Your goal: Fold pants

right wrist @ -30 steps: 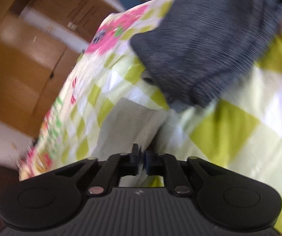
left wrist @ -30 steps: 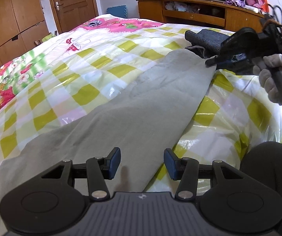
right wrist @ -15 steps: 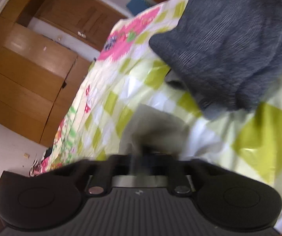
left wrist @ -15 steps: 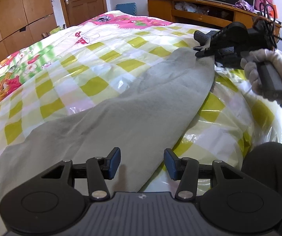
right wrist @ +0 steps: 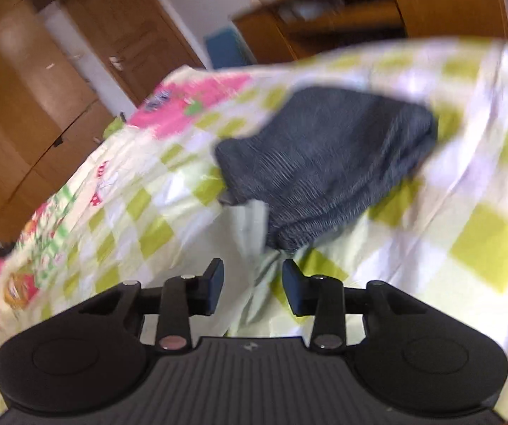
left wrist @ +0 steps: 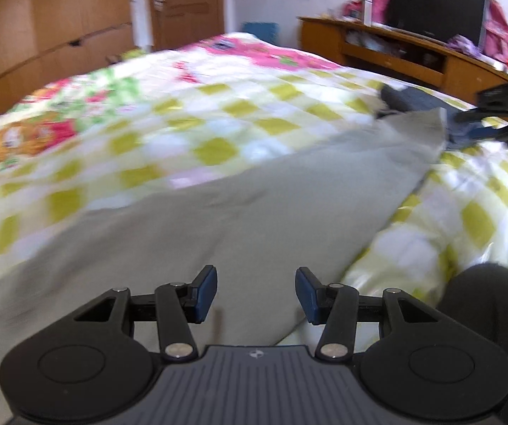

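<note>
While both tongs (left wrist: 256,290) (right wrist: 252,286) gape, grey pants (left wrist: 218,219) lie beneath.

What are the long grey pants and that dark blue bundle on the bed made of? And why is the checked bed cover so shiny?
The long pale grey pants look like thin, matte woven cloth: smooth with soft creases. The dark blue-grey folded bundle looks knitted, since fine ribbed lines run across it. The yellow-and-white checked bed cover seems a slick, satiny or plastic-coated fabric, judging by its bright glare patches; which one is unclear.
</note>
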`<state>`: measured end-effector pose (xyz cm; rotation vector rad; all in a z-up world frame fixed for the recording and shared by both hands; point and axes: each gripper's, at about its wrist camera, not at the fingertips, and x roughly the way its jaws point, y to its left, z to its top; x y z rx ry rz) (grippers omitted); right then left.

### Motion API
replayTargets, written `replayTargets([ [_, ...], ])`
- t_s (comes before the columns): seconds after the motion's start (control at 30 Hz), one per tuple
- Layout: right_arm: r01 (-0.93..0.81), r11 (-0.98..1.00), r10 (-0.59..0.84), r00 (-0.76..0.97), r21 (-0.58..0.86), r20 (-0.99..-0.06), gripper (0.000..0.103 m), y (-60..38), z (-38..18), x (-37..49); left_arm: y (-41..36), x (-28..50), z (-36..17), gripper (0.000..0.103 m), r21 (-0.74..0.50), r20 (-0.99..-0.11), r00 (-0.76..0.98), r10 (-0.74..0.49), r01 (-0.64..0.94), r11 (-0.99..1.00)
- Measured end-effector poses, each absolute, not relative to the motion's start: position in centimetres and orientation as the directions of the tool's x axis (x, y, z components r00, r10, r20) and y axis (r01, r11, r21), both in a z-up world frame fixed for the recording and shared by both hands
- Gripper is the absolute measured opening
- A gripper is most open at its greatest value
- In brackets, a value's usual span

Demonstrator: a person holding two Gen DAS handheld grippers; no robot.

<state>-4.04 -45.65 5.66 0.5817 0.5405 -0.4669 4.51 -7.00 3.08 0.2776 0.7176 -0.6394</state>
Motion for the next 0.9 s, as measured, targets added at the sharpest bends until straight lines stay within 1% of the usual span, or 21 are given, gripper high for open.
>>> replayTargets([
  [0.07,0.442,0.832,-0.188,0.793,0.336,-0.579,0.039,-41.6,7.3,-2.9,-3.5,3.9,3.6,0.061,0.042,-0.674,0.62,-0.402,0.576,0.816],
  [0.13,0.283,0.907,-0.053,0.812,0.312,-0.581,0.045,-37.0,8.2,0.2,0.3,3.4,4.1,0.062,0.073,-0.659,0.672,-0.338,0.505,0.86],
  [0.17,0.191,0.928,0.034,0.81,0.319,-0.585,0.045,-34.5,8.4,2.0,1.9,3.3,4.3,0.062,0.09,-0.652,0.696,-0.301,0.465,0.881],
  [0.2,0.09,0.94,0.127,0.802,0.328,-0.583,0.045,-31.7,8.3,4.0,3.7,3.2,4.4,0.062,0.105,-0.642,0.72,-0.263,0.422,0.901],
  [0.27,-0.077,0.95,0.252,0.758,0.301,-0.602,0.045,-26.0,7.8,8.2,7.1,2.9,4.3,0.062,0.124,-0.627,0.755,-0.191,0.339,0.933],
  [0.33,-0.234,0.938,0.345,0.694,0.256,-0.631,0.05,-20.4,6.6,11.9,10.3,2.8,3.9,0.062,0.147,-0.625,0.773,-0.109,0.253,0.956],
  [0.4,-0.311,0.916,0.398,0.627,0.253,-0.67,0.052,-16.5,5.3,15.5,12.8,2.5,3.6,0.062,0.142,-0.622,0.781,-0.062,0.19,0.972],
  [0.47,-0.324,0.906,0.418,0.579,0.273,-0.7,0.052,-14.5,4.3,18.6,15.1,2.6,3.4,0.062,0.089,-0.63,0.775,-0.054,0.142,0.986],
  [0.53,-0.356,0.897,0.426,0.543,0.262,-0.724,0.057,-13.0,3.4,21.0,17.0,3.2,3.2,0.062,0.044,-0.634,0.771,-0.057,0.109,0.993],
  [0.63,-0.39,0.886,0.43,0.483,0.253,-0.763,0.061,-11.7,1.8,23.0,18.3,4.9,2.7,0.062,0.029,-0.635,0.77,-0.055,0.095,0.995],
  [0.73,-0.409,0.873,0.431,0.393,0.266,-0.812,0.062,-10.7,-0.2,24.3,19.3,6.9,2.2,0.062,0.005,-0.637,0.768,-0.073,0.099,0.995],
  [0.77,-0.412,0.865,0.445,0.369,0.286,-0.816,0.06,-10.6,-0.5,24.3,19.4,7.5,2.0,0.062,0.003,-0.64,0.765,-0.077,0.103,0.995],
  [0.8,-0.414,0.863,0.448,0.363,0.289,-0.817,0.048,-10.5,-0.6,24.2,19.6,8.2,1.7,0.062,-0.001,-0.646,0.759,-0.081,0.105,0.994],
  [0.83,-0.417,0.863,0.445,0.358,0.286,-0.821,0.023,-10.4,-0.5,24.0,19.8,8.7,1.6,0.062,-0.005,-0.654,0.753,-0.079,0.1,0.995],
  [0.87,-0.415,0.863,0.443,0.349,0.287,-0.826,0.015,-10.4,-0.5,23.8,20.0,9.3,1.3,0.062,-0.013,-0.664,0.743,-0.081,0.096,0.995],
  [0.9,-0.413,0.864,0.444,0.351,0.289,-0.825,0.013,-10.5,-0.3,23.6,20.3,10.0,1.0,0.062,-0.025,-0.676,0.732,-0.085,0.094,0.995],
])
